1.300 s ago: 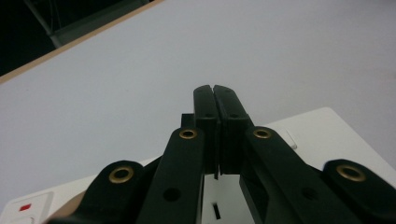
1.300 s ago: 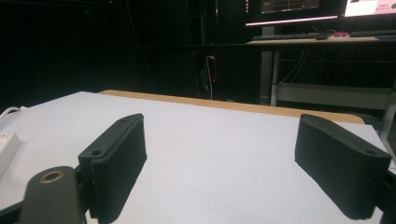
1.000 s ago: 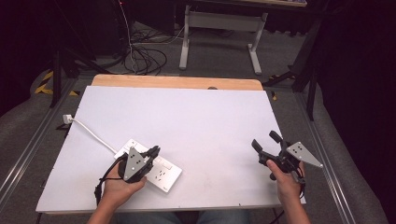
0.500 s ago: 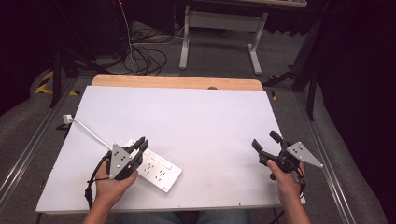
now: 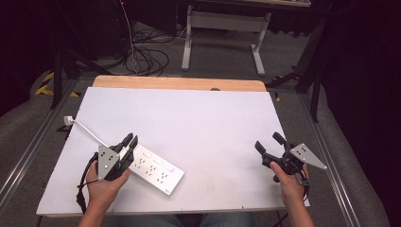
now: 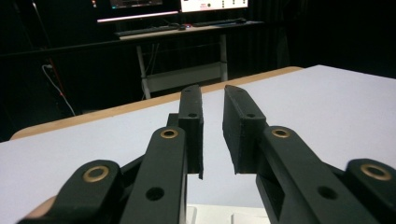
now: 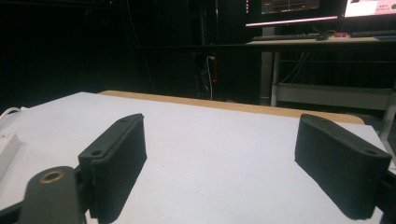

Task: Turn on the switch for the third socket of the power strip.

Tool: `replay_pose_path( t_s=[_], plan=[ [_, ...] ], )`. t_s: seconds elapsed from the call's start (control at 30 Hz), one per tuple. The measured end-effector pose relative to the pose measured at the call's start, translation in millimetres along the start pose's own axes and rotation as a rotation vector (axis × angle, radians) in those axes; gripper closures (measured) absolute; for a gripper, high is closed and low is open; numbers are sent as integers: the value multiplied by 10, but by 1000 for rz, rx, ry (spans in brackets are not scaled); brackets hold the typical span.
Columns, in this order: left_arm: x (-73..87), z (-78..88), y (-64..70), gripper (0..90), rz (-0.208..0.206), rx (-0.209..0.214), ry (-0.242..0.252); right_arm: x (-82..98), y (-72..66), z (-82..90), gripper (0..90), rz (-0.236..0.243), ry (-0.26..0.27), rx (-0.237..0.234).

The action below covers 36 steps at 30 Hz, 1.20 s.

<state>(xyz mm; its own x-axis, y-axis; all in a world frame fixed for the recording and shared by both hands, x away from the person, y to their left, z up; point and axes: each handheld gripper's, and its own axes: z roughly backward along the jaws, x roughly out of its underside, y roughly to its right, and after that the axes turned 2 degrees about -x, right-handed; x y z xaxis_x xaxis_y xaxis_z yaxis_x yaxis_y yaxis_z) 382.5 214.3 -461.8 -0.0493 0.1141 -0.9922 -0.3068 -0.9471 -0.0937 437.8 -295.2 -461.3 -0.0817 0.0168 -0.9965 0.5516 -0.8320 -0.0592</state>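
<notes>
A white power strip (image 5: 153, 169) lies flat near the table's front left, and its cord (image 5: 90, 132) runs back to a plug (image 5: 69, 120) at the left edge. My left gripper (image 5: 130, 139) sits over the strip's left end. Its jaws stand a narrow slit apart with nothing between them, and the left gripper view (image 6: 212, 135) shows this too, with a corner of the strip (image 6: 219, 215) below. My right gripper (image 5: 267, 141) is held wide open at the front right, its pads (image 7: 116, 163) empty. The strip's end (image 7: 6, 150) shows far to its left.
The white table top (image 5: 198, 123) has a wooden strip (image 5: 179, 83) along its far edge. Beyond it are a grey desk frame (image 5: 222, 28) and loose cables (image 5: 142, 56) on the floor. Metal rails (image 5: 28, 151) run along both sides.
My left gripper has slid left from above the power strip's middle to its left end. The right gripper has stayed put.
</notes>
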Motion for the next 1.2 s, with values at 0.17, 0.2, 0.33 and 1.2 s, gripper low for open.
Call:
replay_pose_path(
  t_s=[0.17,0.2,0.33,1.2],
  plan=[
    [-8,28,-48,755,15,-21,23,0,6,1,167,1,1,-2],
    [-8,38,-66,752,19,-27,25,0,8,-1,167,1,3,-2],
    [-8,73,-126,744,40,-48,34,2,8,-12,167,0,-1,-3],
    [1,195,-345,640,56,-144,73,0,8,-24,167,2,2,-5]
  ],
)
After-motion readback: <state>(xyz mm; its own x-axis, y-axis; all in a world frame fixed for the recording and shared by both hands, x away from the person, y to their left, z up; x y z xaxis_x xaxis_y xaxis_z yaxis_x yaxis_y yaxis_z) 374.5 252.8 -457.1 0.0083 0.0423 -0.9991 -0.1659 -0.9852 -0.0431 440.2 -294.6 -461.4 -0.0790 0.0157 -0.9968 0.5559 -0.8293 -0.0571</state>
